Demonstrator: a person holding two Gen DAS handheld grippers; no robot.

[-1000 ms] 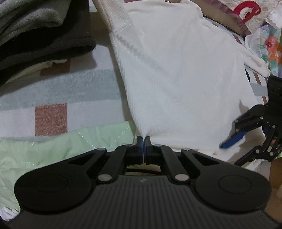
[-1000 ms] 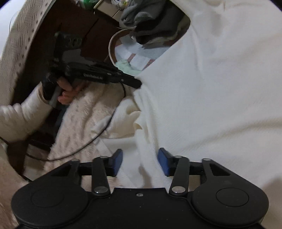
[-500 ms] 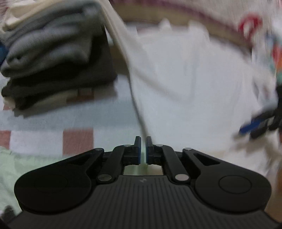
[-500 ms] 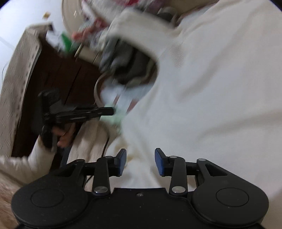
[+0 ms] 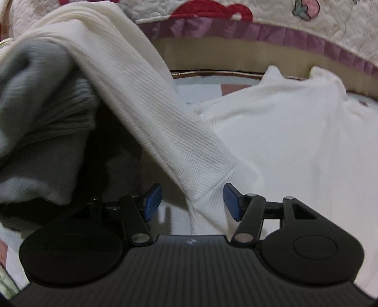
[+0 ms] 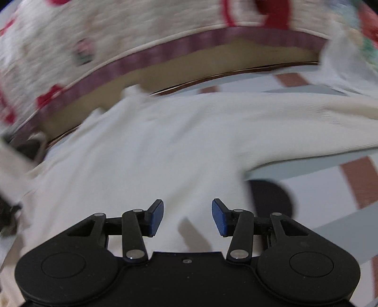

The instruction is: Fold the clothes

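The white waffle-knit top [image 5: 295, 141] lies spread mostly flat on a blanket with grey and rust blocks [image 6: 330, 184], body open, one sleeve [image 5: 132, 94] draped up over a pile of grey and dark clothes [image 5: 40, 118], the other sleeve [image 6: 307, 122] trailing out sideways. So no folds in the body yet as far as I can see, and the sleeves would need bringing in. Left gripper [image 5: 192, 202] has its jaws spread either side of the sleeve seam, gripping nothing. Right gripper [image 6: 187, 217] is spread too, over the body. A quilted cover with red shapes [image 5: 271, 14] sits behind.
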